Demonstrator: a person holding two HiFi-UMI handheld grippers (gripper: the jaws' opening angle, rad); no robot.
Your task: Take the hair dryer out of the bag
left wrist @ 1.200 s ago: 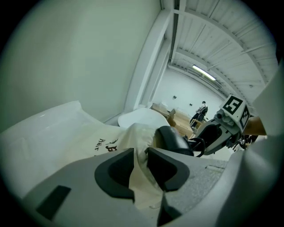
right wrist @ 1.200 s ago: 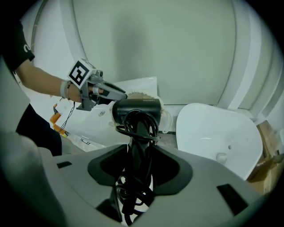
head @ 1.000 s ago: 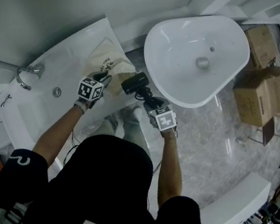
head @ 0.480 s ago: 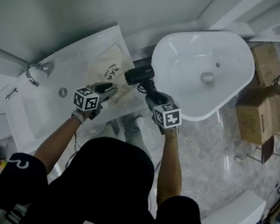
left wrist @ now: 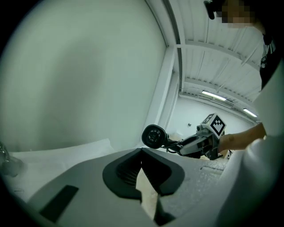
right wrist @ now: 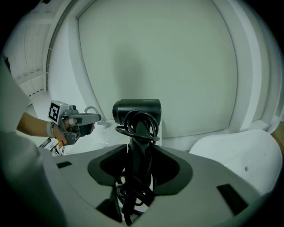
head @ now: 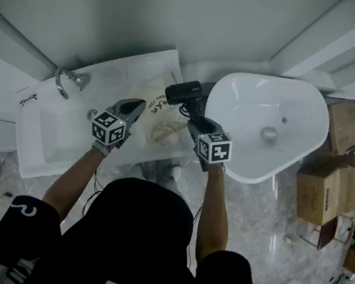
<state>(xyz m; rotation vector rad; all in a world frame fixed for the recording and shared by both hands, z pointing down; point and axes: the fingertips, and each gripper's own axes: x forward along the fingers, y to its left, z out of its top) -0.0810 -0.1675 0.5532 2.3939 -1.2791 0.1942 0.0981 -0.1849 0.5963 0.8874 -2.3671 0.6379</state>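
Two tongs hang over the white bench (head: 118,75): the right tongs (head: 192,115) pinch the black hair dryer (head: 183,92) by its cord-wrapped handle, clear above the limp cloth bag (head: 161,119), the left tongs (head: 135,105), just snapped together on nothing, at the bag's left edge; faucet (head: 68,78) far left, basin (head: 249,92) close right

Black against cream and white
A black plastic hair dryer (head: 184,92); a cream cloth bag (head: 163,126) with dark print; a glossy white oval basin (head: 266,129); brown cardboard boxes (head: 319,194).
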